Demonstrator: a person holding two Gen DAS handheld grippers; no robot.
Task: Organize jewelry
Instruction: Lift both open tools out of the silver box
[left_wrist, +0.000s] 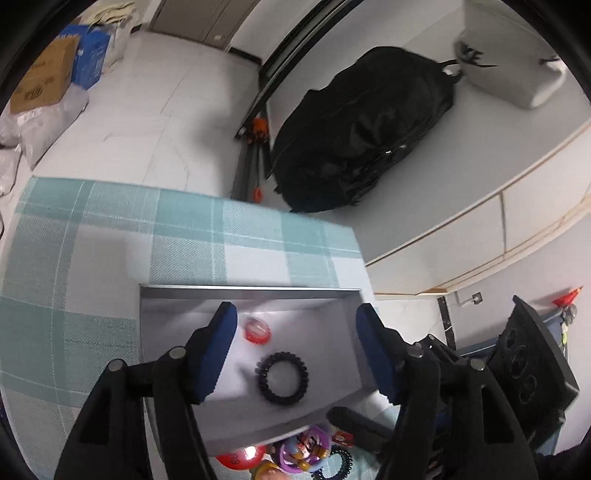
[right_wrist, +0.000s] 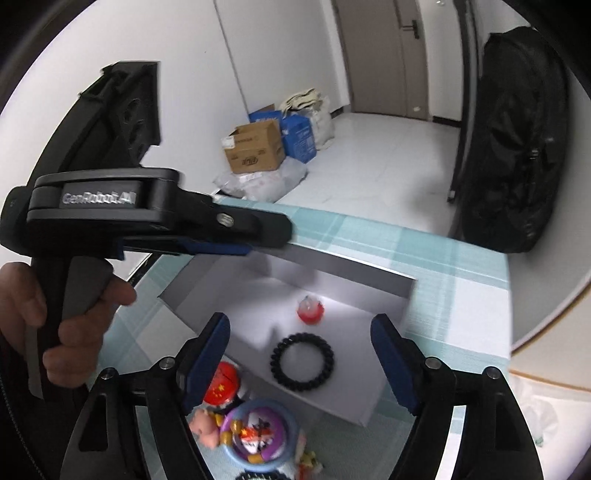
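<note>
On the teal checked tablecloth (left_wrist: 74, 258) sits a shallow white box (left_wrist: 166, 314). My left gripper (left_wrist: 295, 347) hangs over it, fingers spread wide, holding nothing. Inside the box lie a small red trinket (left_wrist: 257, 329) and, nearer me, a black coil hair tie (left_wrist: 282, 377), well apart from my fingertips. My right gripper (right_wrist: 301, 363) is equally wide and empty, above the box's near edge, where a red badge (right_wrist: 221, 384) and purple-ringed charm (right_wrist: 258, 432) rest outside it.
</note>
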